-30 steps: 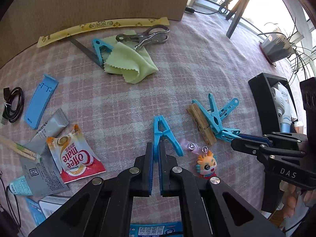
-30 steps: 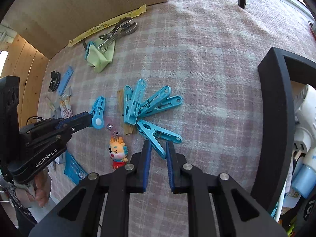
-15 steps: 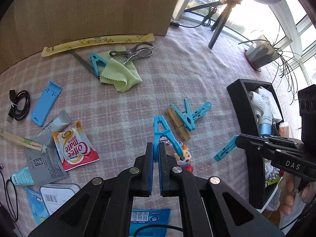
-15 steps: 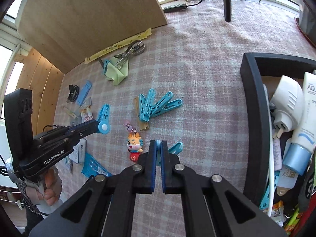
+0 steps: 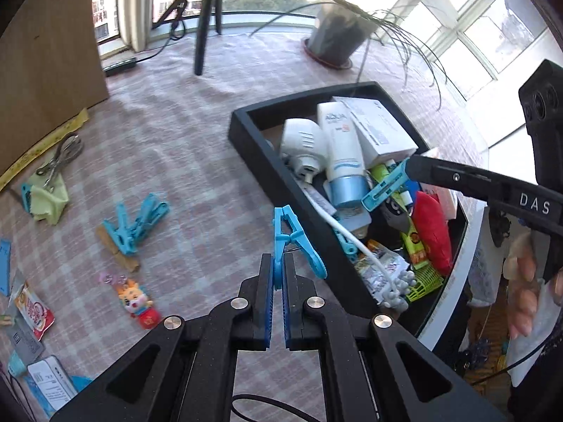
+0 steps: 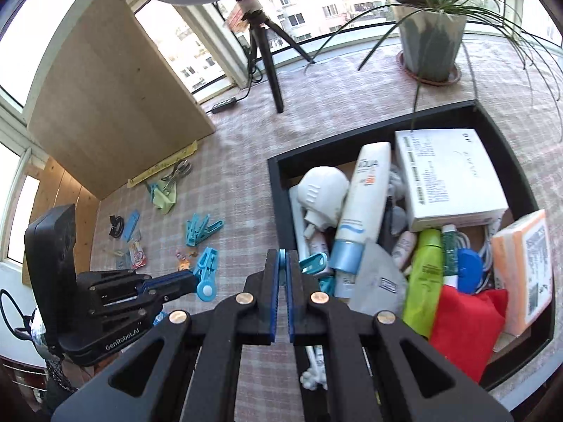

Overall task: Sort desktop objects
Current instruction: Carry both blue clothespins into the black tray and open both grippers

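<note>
Above the near-left rim of the black rectangular plastic tray [image 5: 246, 147], the left gripper [image 5: 277, 274] is clamped on a light-blue plastic clothes peg [image 5: 292, 239], gripping one handle while the peg's nose points away toward the far side. It hangs over the pink-checked tablecloth [image 5: 183, 140], just short of the tray wall. To its right, the right gripper [image 6: 282, 267] is likewise closed on a second light-blue plastic clothes peg [image 6: 313, 262]; the left wrist view shows this peg [image 5: 383, 190] already over the tray's contents, just right of the white tube with the blue cap [image 5: 343, 161].

The step in hand looks like the carry: both pegs are lifted and being brought to the tray, which already holds a white box [image 6: 447, 172], a red cloth pouch [image 6: 468, 320], a yellow-green bottle [image 6: 424, 274] and other clutter. Several things remain to be sorted on the cloth to the left: a cluster of blue pegs [image 5: 137, 221] lying on a wooden peg, a small cartoon keychain figure [image 5: 137, 306], a pale green cloth [image 5: 49, 197] under metal tongs [image 5: 59, 161], and sachets at the near-left edge.

Next, I judge, the right claw only needs to open so its peg drops among the items. The left claw first needs to travel right, clearing the tray wall, before letting go; releasing now would probably drop the peg on the cloth or the rim.
</note>
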Demonstrator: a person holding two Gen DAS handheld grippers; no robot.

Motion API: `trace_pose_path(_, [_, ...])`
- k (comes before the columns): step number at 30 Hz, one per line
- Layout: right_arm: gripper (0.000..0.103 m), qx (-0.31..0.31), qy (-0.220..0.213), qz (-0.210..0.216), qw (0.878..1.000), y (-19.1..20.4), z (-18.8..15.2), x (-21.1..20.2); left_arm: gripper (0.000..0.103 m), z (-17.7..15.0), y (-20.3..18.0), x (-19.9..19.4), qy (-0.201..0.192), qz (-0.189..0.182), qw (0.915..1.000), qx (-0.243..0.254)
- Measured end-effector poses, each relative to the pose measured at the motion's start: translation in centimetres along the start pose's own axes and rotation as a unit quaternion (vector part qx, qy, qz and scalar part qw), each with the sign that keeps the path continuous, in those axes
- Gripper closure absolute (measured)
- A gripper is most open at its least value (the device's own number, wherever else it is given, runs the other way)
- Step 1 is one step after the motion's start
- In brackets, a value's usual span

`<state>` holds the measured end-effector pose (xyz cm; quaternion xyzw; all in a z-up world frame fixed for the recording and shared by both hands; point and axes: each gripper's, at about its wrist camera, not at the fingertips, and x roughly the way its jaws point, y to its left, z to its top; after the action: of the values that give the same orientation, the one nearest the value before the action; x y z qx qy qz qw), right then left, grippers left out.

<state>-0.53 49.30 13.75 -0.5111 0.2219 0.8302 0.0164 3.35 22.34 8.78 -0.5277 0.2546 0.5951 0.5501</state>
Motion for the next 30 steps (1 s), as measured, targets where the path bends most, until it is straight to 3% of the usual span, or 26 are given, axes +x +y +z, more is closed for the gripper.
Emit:
trace_pose_path(6, [0.099,0.046,-0.027,-0.033,0.998,-5.1,-0.1,-3.2,0.099,1.0,-7.3,2.2,0.019,-0.029,0.9977,0.058])
trace_pose_path(11, [0.096,0.07,-0.021,-0.039,0.997,-7.5,-0.4,-4.1,0.097,1.6,-10.5,2.9,0.021,-0.039,0.996,0.077])
trace_pose_path(13, [0.088,0.083,-0.019,-0.044,0.995,-7.9,-0.7,-4.1,0.071,1.5,-10.8,3.1,0.026,-0.036,0.9961,0.076])
trace_pose_path(14, [0.087,0.082,-0.021,-0.045,0.995,-7.9,-0.8,-4.1,0.067,1.4,-10.7,2.9,0.02,-0.031,0.9963,0.077])
trace_pose_path(18, [0.087,0.07,-0.015,-0.041,0.997,-6.7,-1.2,-3.5,0.069,0.9,-9.4,2.5,0.013,0.0,0.9969,0.078])
trace_pose_path(22, [0.085,0.045,-0.001,-0.029,0.999,-4.5,-1.0,-2.1,0.069,0.5,-6.1,2.1,0.013,0.018,0.9989,0.041])
trace_pose_path(26, [0.071,0.019,0.013,-0.017,1.0,-1.9,-0.6,-0.3,0.069,-0.2,-2.1,1.5,0.011,0.024,0.9995,-0.014])
trace_pose_path(30, [0.071,-0.005,0.029,0.001,1.0,1.1,-0.1,2.3,0.069,-1.3,1.4,0.7,0.004,0.05,0.9973,-0.054])
